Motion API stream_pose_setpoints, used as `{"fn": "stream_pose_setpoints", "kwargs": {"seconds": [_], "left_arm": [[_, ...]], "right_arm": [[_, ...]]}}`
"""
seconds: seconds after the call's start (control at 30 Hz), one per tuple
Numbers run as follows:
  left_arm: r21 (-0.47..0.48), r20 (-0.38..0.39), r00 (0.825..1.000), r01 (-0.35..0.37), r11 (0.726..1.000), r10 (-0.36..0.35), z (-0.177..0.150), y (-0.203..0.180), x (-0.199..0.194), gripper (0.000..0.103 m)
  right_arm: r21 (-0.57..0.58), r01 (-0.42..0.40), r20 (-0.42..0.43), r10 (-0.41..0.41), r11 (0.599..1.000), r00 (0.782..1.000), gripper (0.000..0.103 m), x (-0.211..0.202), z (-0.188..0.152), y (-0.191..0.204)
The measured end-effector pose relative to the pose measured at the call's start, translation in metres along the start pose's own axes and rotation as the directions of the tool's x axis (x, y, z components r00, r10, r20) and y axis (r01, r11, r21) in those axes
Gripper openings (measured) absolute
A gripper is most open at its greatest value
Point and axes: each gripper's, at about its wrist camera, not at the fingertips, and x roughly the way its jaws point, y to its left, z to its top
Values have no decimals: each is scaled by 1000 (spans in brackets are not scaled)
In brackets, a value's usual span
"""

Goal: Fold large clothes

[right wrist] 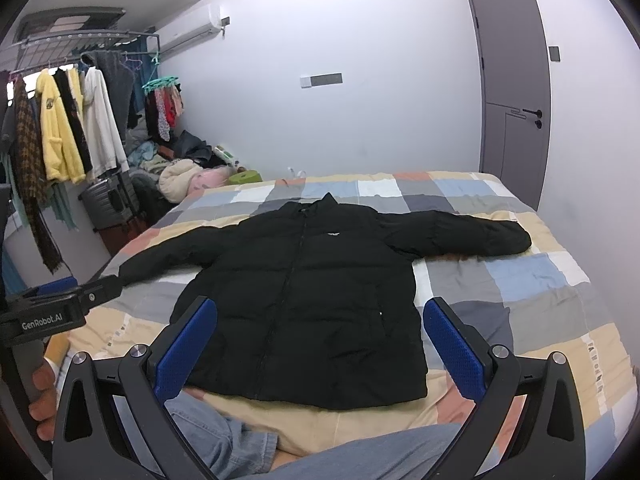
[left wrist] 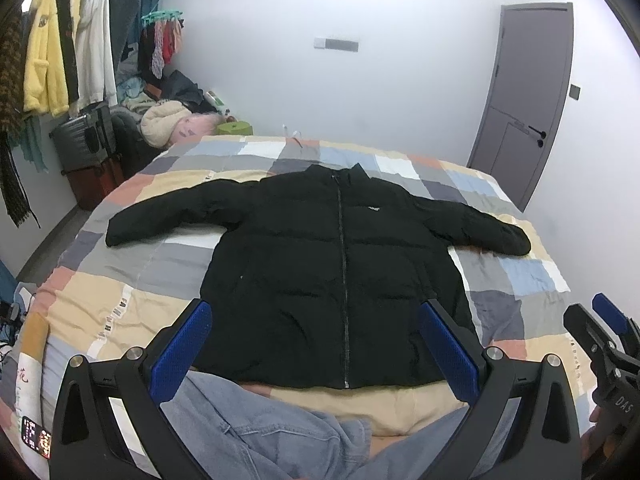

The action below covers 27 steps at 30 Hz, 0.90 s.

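Observation:
A black puffer jacket (left wrist: 320, 264) lies flat, zipped, front up, on the patchwork bed, both sleeves spread out to the sides. It also shows in the right wrist view (right wrist: 312, 296). My left gripper (left wrist: 316, 320) is open and empty, held above the jacket's hem near the bed's front edge. My right gripper (right wrist: 320, 320) is open and empty, also over the hem. The right gripper shows at the right edge of the left wrist view (left wrist: 600, 328), and the left gripper at the left edge of the right wrist view (right wrist: 60, 300).
The bed (left wrist: 120, 304) has a checked quilt. Denim-clad legs (left wrist: 256, 432) are at the front edge. A clothes rack with hanging garments (left wrist: 60, 64) and suitcases (left wrist: 80, 140) stand at the left. A grey door (left wrist: 528, 96) is at the right.

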Motion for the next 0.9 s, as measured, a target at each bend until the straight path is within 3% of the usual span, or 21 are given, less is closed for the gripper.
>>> {"fn": "stream_pose_setpoints", "kwargs": {"seconds": [0.9], "left_arm": [[-1,7,1000,20,1000,-20,-30,-11,27,103]], "right_arm": [[-12,-14,7,15,1000,1000,103,21,-36,-7]]}}
